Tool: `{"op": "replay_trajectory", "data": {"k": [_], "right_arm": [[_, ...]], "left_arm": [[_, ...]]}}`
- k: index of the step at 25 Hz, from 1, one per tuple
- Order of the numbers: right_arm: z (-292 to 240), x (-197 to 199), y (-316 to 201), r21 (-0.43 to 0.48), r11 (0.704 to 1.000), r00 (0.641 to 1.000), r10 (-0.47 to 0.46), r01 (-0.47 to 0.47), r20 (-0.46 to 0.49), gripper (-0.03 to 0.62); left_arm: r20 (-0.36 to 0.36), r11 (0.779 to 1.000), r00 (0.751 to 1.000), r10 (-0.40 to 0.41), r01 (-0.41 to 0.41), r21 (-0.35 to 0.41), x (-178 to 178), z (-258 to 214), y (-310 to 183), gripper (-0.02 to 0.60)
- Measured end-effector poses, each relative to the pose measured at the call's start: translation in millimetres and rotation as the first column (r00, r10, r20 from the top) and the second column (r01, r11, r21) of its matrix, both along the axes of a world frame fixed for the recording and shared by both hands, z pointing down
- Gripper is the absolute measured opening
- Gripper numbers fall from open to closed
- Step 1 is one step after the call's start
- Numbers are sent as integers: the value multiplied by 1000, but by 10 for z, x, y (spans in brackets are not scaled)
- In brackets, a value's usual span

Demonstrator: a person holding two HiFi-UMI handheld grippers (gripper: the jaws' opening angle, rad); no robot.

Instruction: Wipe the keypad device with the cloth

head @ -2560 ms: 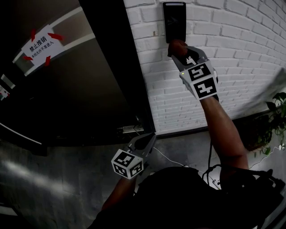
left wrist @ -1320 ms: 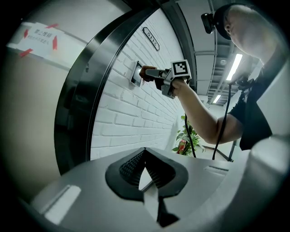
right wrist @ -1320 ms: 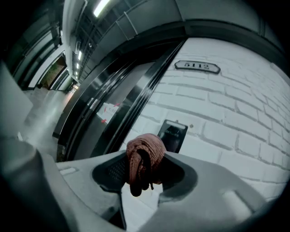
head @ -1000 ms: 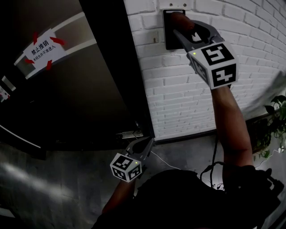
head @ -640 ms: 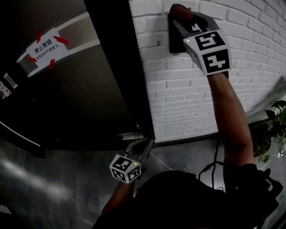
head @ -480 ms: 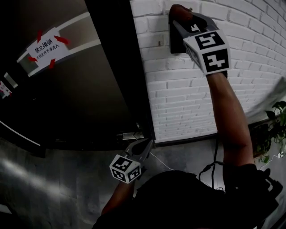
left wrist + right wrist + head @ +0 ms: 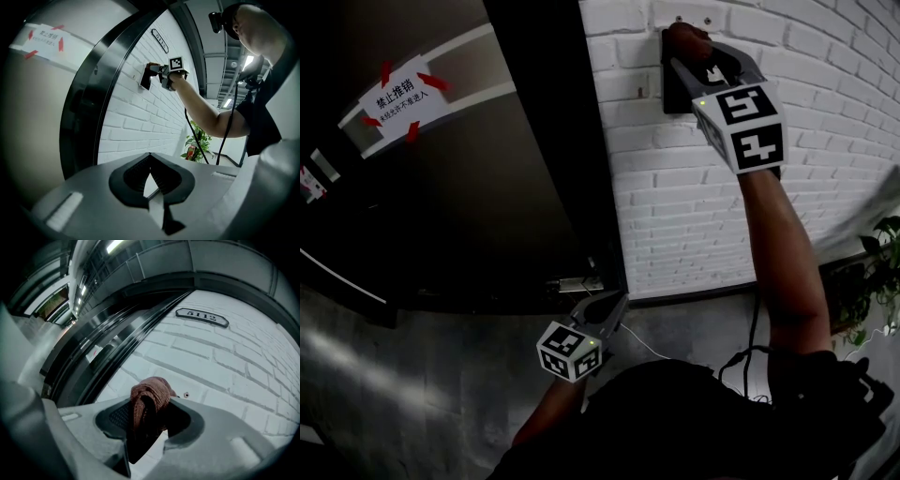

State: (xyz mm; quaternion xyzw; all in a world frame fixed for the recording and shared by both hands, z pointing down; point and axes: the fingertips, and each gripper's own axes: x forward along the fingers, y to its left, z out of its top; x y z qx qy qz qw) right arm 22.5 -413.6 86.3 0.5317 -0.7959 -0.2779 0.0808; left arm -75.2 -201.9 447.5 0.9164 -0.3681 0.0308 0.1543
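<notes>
The right tongs (image 7: 692, 54) clamp a reddish-brown cloth (image 7: 686, 37) against the top of the black keypad device (image 7: 675, 94) on the white brick wall (image 7: 675, 206). The left tongs (image 7: 615, 302) hang low, tips pressed together and empty.

reads dim and low in contrast in the head view: brightest on the white brick wall (image 7: 675, 206) from 12 to 3 o'clock, near black on the door (image 7: 469, 216) toward 9. evenly lit across the bricks, without hard shadows. bends heavily at the edges and falls off to black corners in both gripper views. glares from ceiling lamps (image 7: 247, 61) at 3 o'clock in the left gripper view, from a strip light (image 7: 114, 245) at 12 in the right. soft and unfocused on the grey body of the left gripper (image 7: 150, 157) at 6 o'clock; sharper on the cloth (image 7: 151, 397), with deep shadow beneath.
</notes>
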Motion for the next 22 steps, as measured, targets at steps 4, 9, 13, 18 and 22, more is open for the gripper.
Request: {"op": "replay_trajectory", "data": {"k": [4, 9, 13, 18, 22], "right_arm": [[84, 6, -4, -10, 1000, 1000, 1, -1, -1, 155], [198, 7, -5, -22, 1000, 1000, 1, -1, -7, 155], [266, 16, -6, -33, 999, 1000, 0, 0, -6, 155], [377, 29, -1, -46, 999, 1000, 1, -2, -11, 155], [495, 29, 0, -61, 998, 1000, 1, -2, -17, 155]], "left_arm": [[4, 1000, 1000, 8, -8, -2, 16, 8, -7, 17], [3, 1000, 1000, 8, -8, -3, 13, 20, -17, 17], [2, 1000, 1000, 9, -9, -1, 19, 17, -20, 17], [3, 1000, 1000, 11, -11, -4, 24, 29, -14, 17], [3, 1000, 1000, 14, -14, -6, 35, 29, -10, 17]]}}
